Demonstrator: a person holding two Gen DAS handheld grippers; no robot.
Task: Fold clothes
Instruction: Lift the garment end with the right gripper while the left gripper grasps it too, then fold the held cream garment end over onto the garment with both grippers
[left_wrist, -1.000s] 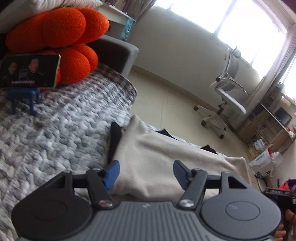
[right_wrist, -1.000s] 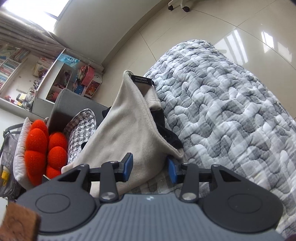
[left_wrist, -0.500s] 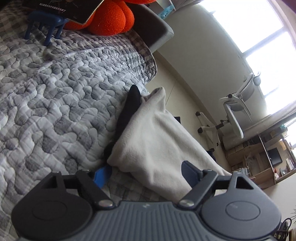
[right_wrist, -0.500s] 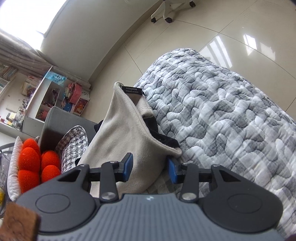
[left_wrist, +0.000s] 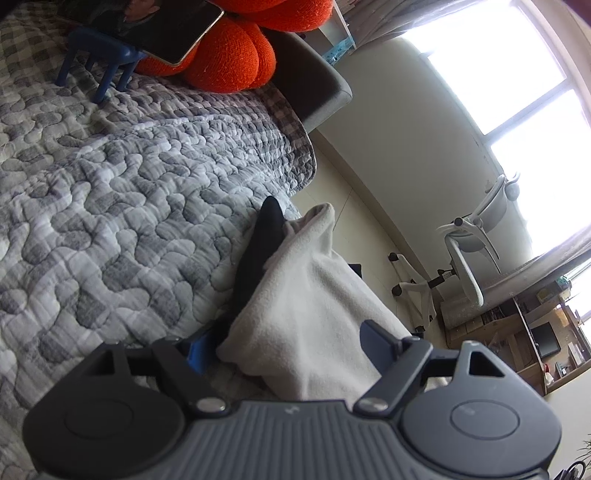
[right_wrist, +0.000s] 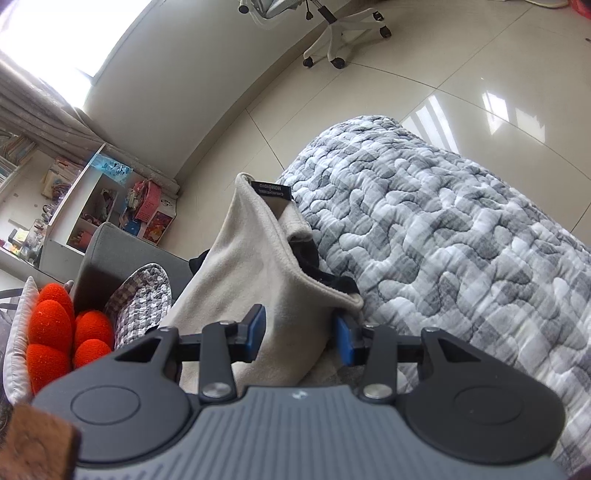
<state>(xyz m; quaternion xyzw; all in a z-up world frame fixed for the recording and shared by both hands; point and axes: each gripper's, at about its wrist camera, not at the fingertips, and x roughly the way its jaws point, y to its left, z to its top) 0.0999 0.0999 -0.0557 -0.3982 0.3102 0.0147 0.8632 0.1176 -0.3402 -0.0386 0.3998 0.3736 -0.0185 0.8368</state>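
My left gripper (left_wrist: 288, 350) wide open over beige fleece garment (left_wrist: 314, 295); right gripper (right_wrist: 299, 334) half-open astride its corner (black lining showing), on quilted bedspread (right_wrist: 461, 236).

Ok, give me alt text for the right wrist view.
The right tool, jaws open, straddles a corner of a beige garment lying on a grey quilt, with black cloth showing inside it. Behind are orange cushions, shelves and a white chair base on a tiled floor.
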